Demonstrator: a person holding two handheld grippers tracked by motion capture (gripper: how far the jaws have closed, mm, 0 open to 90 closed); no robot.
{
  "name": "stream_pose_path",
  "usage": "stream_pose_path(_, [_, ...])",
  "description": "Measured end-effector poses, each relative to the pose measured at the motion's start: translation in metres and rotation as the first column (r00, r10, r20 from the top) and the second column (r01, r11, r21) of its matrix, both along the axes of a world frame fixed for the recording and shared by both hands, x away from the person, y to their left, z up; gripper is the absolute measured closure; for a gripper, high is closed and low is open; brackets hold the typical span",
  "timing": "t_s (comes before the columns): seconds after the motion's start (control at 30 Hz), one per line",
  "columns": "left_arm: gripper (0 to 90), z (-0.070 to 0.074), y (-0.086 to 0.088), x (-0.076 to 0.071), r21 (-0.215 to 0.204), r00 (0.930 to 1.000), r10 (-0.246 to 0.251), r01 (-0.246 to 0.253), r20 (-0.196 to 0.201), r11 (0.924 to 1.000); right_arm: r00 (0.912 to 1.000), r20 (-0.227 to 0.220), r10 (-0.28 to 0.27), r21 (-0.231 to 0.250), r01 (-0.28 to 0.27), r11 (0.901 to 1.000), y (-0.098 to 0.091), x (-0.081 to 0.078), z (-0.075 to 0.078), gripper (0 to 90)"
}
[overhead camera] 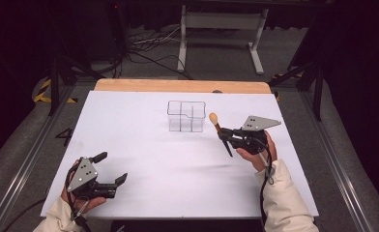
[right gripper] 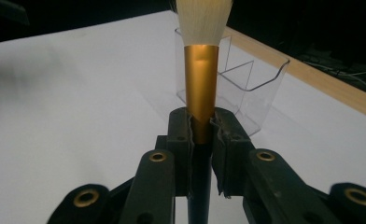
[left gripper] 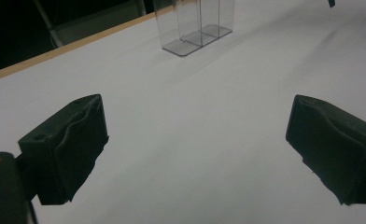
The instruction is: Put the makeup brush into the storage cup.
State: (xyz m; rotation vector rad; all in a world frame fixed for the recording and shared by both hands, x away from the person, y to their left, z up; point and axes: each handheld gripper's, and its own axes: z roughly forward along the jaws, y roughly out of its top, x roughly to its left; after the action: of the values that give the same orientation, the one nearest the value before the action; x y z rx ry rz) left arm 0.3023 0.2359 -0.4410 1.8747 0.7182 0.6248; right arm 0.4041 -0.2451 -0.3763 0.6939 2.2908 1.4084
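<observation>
Your right tongs [overhead camera: 225, 133] are clamped on a makeup brush [overhead camera: 218, 130], pads pressed against the shaft just below the gold ferrule; the right gripper view shows that ferrule [right gripper: 201, 84] rising straight out of the pinch, with the pale bristles [right gripper: 202, 18] above it. In the high view the brush is held clear of the white surface [overhead camera: 144, 145], its long axis tilted: the bristle head points toward 11 o'clock and the dark handle tip [overhead camera: 229, 152] trails toward 5 o'clock. The clear plastic organizer [overhead camera: 186, 116] stands upright near the far middle of the surface, at about 10 o'clock from the right tongs and just beside the bristle head, not touching it. Its compartments open upward; in the right gripper view the nearest wall [right gripper: 246, 93] sits directly behind and to the right of the ferrule. Your left tongs [overhead camera: 111, 168] stand wide apart with nothing between them, resting low at the near left corner, well apart from the organizer, which lies at 1 o'clock from them. The right hand [overhead camera: 255, 150] is plainly the nearer one. In my judgement, the coming move turns on bringing the tilted brush over an open compartment and standing it more upright, so that one end drops inside rather than catching the rim.
</observation>
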Motion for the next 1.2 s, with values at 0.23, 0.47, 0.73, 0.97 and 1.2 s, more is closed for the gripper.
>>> stream_pose_path(0.23, [5.6, 0.000, 0.000, 0.000, -0.005, 0.9999, -0.001, 0.001, 0.015, 1.0000, 0.9957, 0.078, -0.050, 0.083, 0.043, 0.9956, -0.005, -0.002, 0.003, 78.7])
stream_pose_path(0.47, [5.5, 0.000, 0.000, 0.000, -0.005, 0.9999, -0.002, 0.002, 0.014, 1.0000, 0.9883, 0.128, -0.083, 0.145, 0.064, 0.9873, -0.002, -0.001, 0.005, 78.7])
stream_pose_path(0.73, [5.3, -0.001, 0.001, 0.000, -0.011, 0.9999, -0.006, 0.006, 0.015, 0.9999, 0.9775, 0.173, -0.120, 0.213, 0.082, 0.9737, 0.003, 0.007, 0.016, 78.8])
stream_pose_path(0.97, [4.3, 0.000, 0.001, -0.001, -0.013, 0.9997, -0.015, 0.016, 0.021, 0.9998, 0.9651, 0.208, -0.160, 0.241, 0.108, 0.9645, 0.009, 0.016, 0.025, 78.7])
stream_pose_path(1.2, [3.7, -0.001, 0.000, 0.000, -0.012, 0.9999, -0.014, 0.014, 0.009, 0.9998, 0.9534, 0.232, -0.193, 0.305, 0.117, 0.9450, 0.015, 0.030, 0.036, 78.7])
